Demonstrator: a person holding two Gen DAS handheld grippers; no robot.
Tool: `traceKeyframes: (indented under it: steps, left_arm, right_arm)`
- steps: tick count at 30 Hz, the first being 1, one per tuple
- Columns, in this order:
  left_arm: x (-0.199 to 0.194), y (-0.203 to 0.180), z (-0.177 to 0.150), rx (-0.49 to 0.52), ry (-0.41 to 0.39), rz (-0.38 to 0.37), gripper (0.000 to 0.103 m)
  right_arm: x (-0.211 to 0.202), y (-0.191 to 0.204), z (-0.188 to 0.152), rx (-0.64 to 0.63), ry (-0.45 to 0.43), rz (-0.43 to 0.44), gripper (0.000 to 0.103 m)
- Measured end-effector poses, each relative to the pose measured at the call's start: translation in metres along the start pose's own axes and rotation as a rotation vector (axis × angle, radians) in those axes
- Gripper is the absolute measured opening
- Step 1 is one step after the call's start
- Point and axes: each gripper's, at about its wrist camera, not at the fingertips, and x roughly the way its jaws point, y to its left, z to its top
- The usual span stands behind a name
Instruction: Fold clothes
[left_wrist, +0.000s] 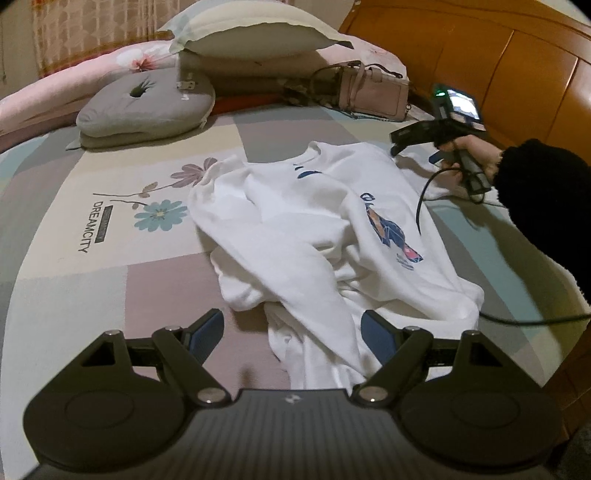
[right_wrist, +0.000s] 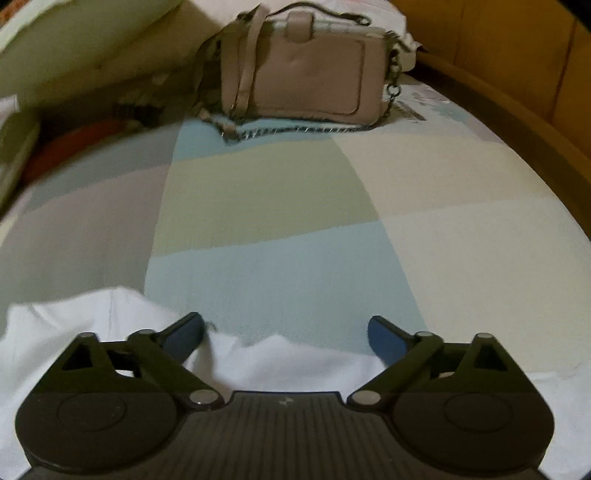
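Garment: We see a white sweatshirt (left_wrist: 332, 236) lying crumpled on a bed (left_wrist: 110, 280) with a pastel patchwork cover. Its neck faces the headboard end, a blue printed figure shows on the chest, and one sleeve trails in loose folds toward the foot end. It is neither flat nor folded.

Landmark: We place everything from the sweatshirt. A pink handbag (left_wrist: 373, 94) sits well beyond its neck; a grey pillow (left_wrist: 147, 107) lies beyond its far shoulder.

How it will handle: We judge the cloth soft, light and limp. It should sag and drag when lifted, and it is unlikely to slip from padded fingers. Thick knit may bunch, so a pinch could catch more than one layer.

Where to hold: We judge the shoulder seams, cuffs and hem corners the best holds, since edges there let the body be pulled flat.

Left hand-held gripper (left_wrist: 291, 330): It is at the sweatshirt's foot-end edge, over the trailing sleeve. Its fingers are spread wide and the white cloth lies between them, unpinched.

Right hand-held gripper (right_wrist: 286, 334): It is at the sweatshirt's shoulder on the headboard side, held in a hand (left_wrist: 476, 155) with a dark sleeve. Its fingers are spread wide. The cloth edge lies under and between them, touching or just beneath; we cannot tell which.

Stage: We judge that this fits smoothing before a fold, or regripping mid-fold.
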Motion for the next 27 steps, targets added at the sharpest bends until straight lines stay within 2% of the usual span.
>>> traceKeyframes:
  steps: [4,8,15,17,19,24,27]
  left_arm:
    - [-0.003,0.001,-0.002,-0.002,-0.009,-0.011,0.082]
    - [-0.003,-0.004,-0.004,0.007,-0.007,-0.021,0.082]
    - [-0.010,-0.005,-0.009,0.002,-0.002,-0.016,0.082]
    - [-0.012,-0.006,-0.009,0.004,-0.003,-0.013,0.082]
    - [-0.013,-0.008,-0.008,0.010,-0.005,-0.010,0.082]
    - [-0.014,-0.015,-0.006,0.023,-0.016,-0.022,0.082]
    - [-0.012,-0.016,-0.006,0.029,-0.009,-0.017,0.082]
  right_arm:
    - [-0.040,-0.019,-0.014,0.002,-0.041,0.059,0.096]
    - [-0.058,-0.038,-0.049,-0.083,-0.026,0.016,0.096]
    - [-0.090,-0.074,-0.110,-0.146,-0.010,0.020,0.101]
    - [-0.101,-0.082,-0.105,-0.134,0.004,0.030,0.100]
    - [-0.106,-0.093,-0.096,-0.094,-0.039,0.007,0.101]
    - [-0.095,-0.123,-0.082,0.049,-0.050,-0.052,0.100]
    - [-0.104,-0.114,-0.092,0.023,-0.066,0.030,0.100]
